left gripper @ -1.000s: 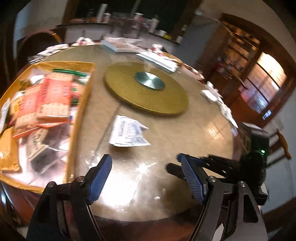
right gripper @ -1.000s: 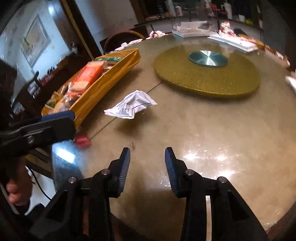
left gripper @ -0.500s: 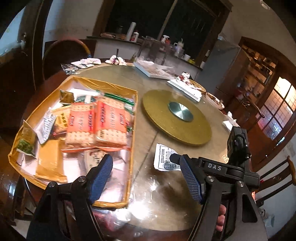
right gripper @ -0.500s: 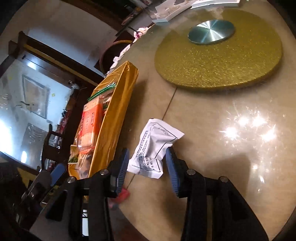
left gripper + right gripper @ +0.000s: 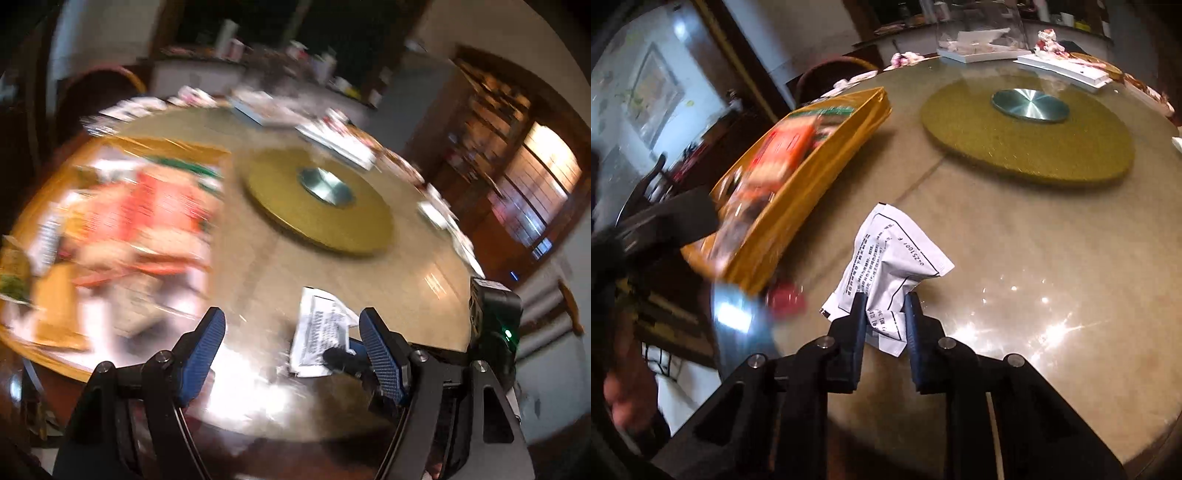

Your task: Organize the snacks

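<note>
Round marble table (image 5: 1034, 266); right hand-held gripper (image 5: 885, 308) clamping white packet (image 5: 890, 266) printed "0225100", left hand-held gripper (image 5: 291, 334) wide.

Two fisheye views, each looking forward along a handheld gripper's two fingers, low and close over a round table (image 5: 417, 258).

The left wrist view sits at the table's near edge, facing across it: gold turntable (image 5: 319, 206) at 12 o'clock, yellow snack tray (image 5: 59, 325) at 9 o'clock. The frame is motion-blurred.

The right wrist view faces the same way from further right: turntable (image 5: 1027, 136) at 1 o'clock, tray (image 5: 798, 199) at 10 o'clock.

Both share the white packet (image 5: 321, 328) (image 5: 890, 266), turntable and tray.
</note>
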`<move>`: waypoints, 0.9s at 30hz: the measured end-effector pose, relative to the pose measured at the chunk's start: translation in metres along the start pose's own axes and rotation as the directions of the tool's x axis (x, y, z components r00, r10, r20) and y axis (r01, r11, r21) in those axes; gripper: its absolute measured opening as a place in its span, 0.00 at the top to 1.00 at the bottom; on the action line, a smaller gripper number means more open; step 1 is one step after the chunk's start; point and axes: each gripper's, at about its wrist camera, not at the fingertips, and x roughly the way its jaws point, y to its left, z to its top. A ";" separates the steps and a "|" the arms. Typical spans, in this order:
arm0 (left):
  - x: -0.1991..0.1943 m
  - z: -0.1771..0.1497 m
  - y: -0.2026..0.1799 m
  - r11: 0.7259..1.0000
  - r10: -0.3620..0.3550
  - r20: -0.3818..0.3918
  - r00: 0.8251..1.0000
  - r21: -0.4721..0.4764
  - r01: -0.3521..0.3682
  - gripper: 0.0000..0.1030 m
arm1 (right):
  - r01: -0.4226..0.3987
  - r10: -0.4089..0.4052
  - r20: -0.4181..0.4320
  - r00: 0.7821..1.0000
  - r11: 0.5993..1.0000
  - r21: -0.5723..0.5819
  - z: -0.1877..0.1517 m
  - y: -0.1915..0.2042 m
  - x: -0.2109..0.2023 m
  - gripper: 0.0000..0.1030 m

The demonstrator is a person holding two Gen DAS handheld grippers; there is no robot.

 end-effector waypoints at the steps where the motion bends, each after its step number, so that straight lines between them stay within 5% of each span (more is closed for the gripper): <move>1: 0.008 -0.003 -0.010 0.999 -0.032 -0.035 0.999 0.022 0.033 0.28 | -0.003 0.003 0.001 1.000 1.000 -0.006 -0.008 -0.003 -0.007 0.79; 5: 0.044 -0.015 -0.036 0.988 -0.127 -0.158 0.979 0.063 0.139 0.30 | -0.021 0.021 0.005 1.000 1.000 -0.018 -0.035 -0.015 -0.030 0.79; 11: 0.077 -0.025 -0.049 0.980 -0.167 -0.258 0.952 0.059 0.188 0.54 | -0.035 0.036 0.014 0.999 0.998 -0.044 -0.050 -0.013 -0.038 0.79; 23: 0.046 -0.029 -0.026 0.987 -0.160 -0.160 0.974 -0.006 0.161 0.69 | -0.098 0.099 0.040 0.994 0.995 -0.023 -0.042 0.004 -0.030 0.79; 27: 0.013 -0.016 -0.010 0.988 -0.153 -0.066 0.986 -0.036 0.151 0.69 | -0.113 0.119 0.068 0.991 0.989 -0.093 -0.023 0.032 -0.037 0.79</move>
